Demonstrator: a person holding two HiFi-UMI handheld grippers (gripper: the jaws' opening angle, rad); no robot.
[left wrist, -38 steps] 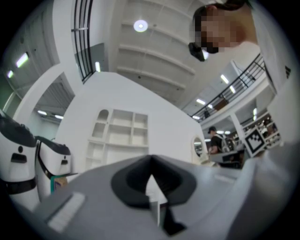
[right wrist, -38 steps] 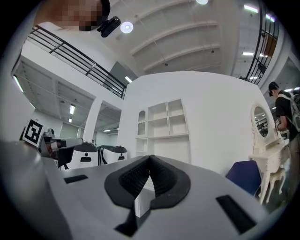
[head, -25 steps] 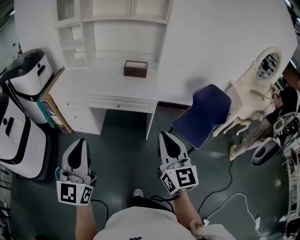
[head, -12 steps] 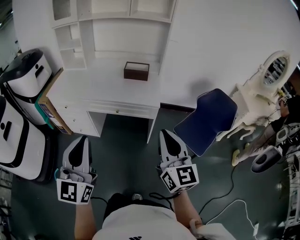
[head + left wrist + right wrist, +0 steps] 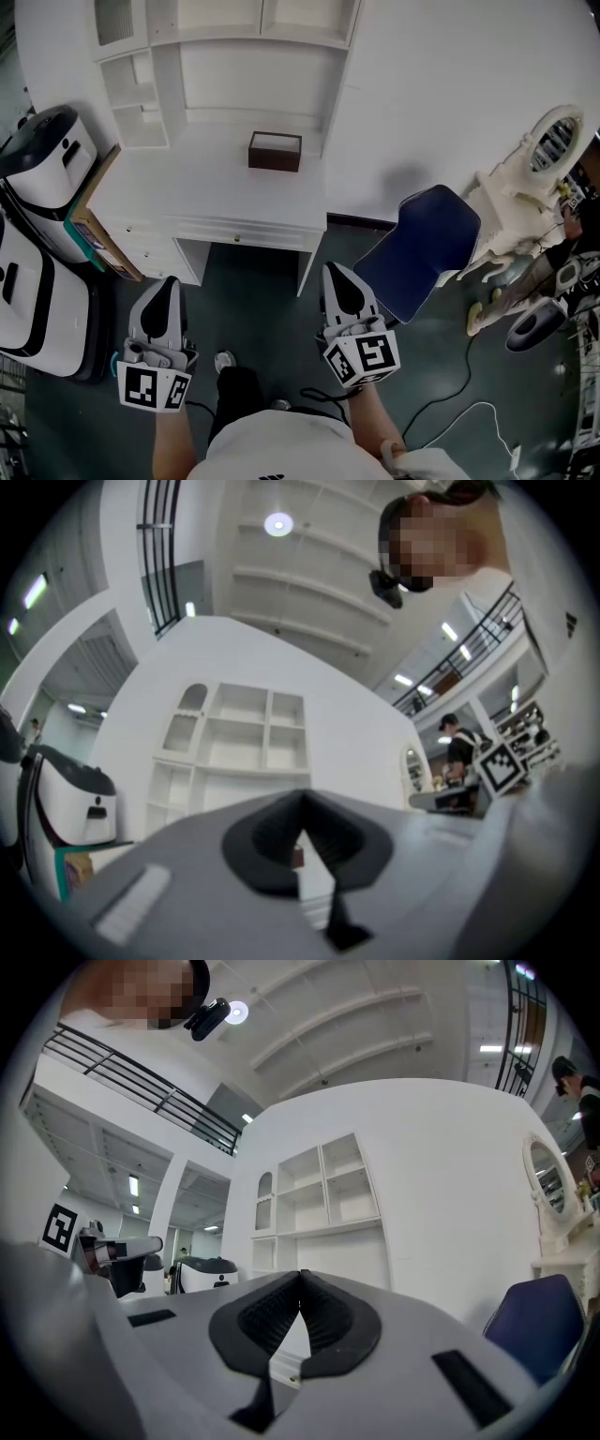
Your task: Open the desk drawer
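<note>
Two grippers, both closed & empty.

Head view: your left gripper (image 5: 167,283) and right gripper (image 5: 336,272) hung side by side over the dark floor in front of the white desk (image 5: 187,192), neither touching it. The desk drawer (image 5: 267,236) sat shut under the desktop, near the right gripper's tips but apart from them. A brown box (image 5: 275,151) stood on the desktop and a blue chair (image 5: 422,248) was right of the desk. Only this view gave you the layout from above.

Left gripper view: the left gripper (image 5: 302,799) had its jaws meeting at the tips, nothing btwn them. The gap below them framed a bit of the brown box (image 5: 296,856), which the right view lacked.

Right gripper view: the right gripper (image 5: 301,1274) had its jaws together too, holding nothing. Its gap framed the drawer front w/ the knob (image 5: 292,1379), closer than the head view gave it, and the chair (image 5: 539,1326) showed at the right edge.
</note>
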